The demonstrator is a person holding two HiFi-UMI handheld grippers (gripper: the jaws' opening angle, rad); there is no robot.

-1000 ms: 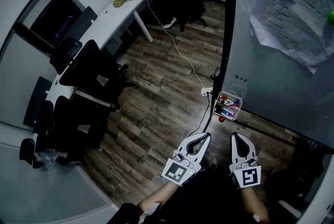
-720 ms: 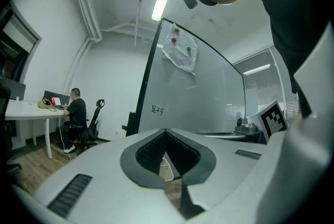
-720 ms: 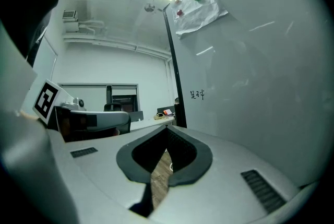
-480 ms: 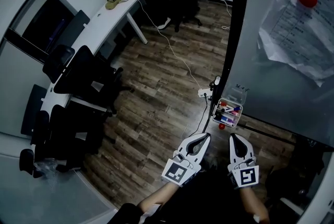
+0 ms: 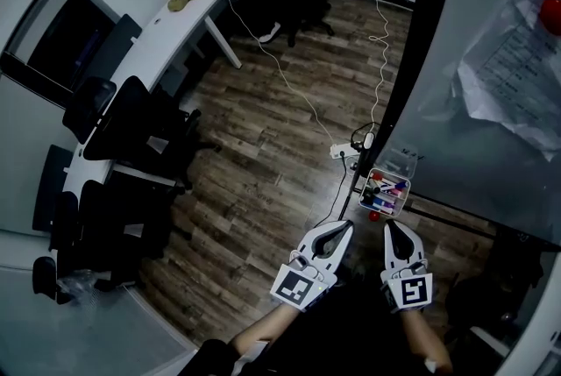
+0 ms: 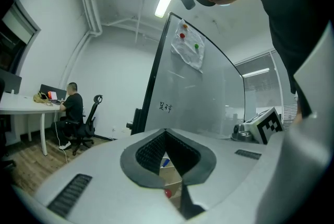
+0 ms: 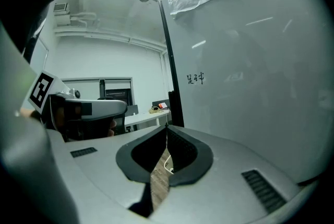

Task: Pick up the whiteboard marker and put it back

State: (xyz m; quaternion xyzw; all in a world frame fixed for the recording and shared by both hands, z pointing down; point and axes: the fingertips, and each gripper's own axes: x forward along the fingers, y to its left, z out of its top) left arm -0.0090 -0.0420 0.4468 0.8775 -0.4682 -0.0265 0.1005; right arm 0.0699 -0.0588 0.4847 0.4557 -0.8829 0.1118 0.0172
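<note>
One wood floor [image 5: 272,146] lies under one whiteboard [image 5: 491,129] and one long white tabletop [image 5: 149,41]. The left tongs [image 5: 344,227] and the right tongs [image 5: 391,227] are each pressed together and hold nothing. One tray [image 5: 388,173] at the whiteboard's lower edge holds the markers [image 5: 383,188]. I cannot tell their number or which way they point.

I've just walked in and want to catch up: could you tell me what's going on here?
A person stands at a whiteboard with a gripper in each hand. The left gripper and right gripper are both shut and empty, just short of the marker tray at the board. The whiteboard markers lie in it, none picked up yet.
</note>
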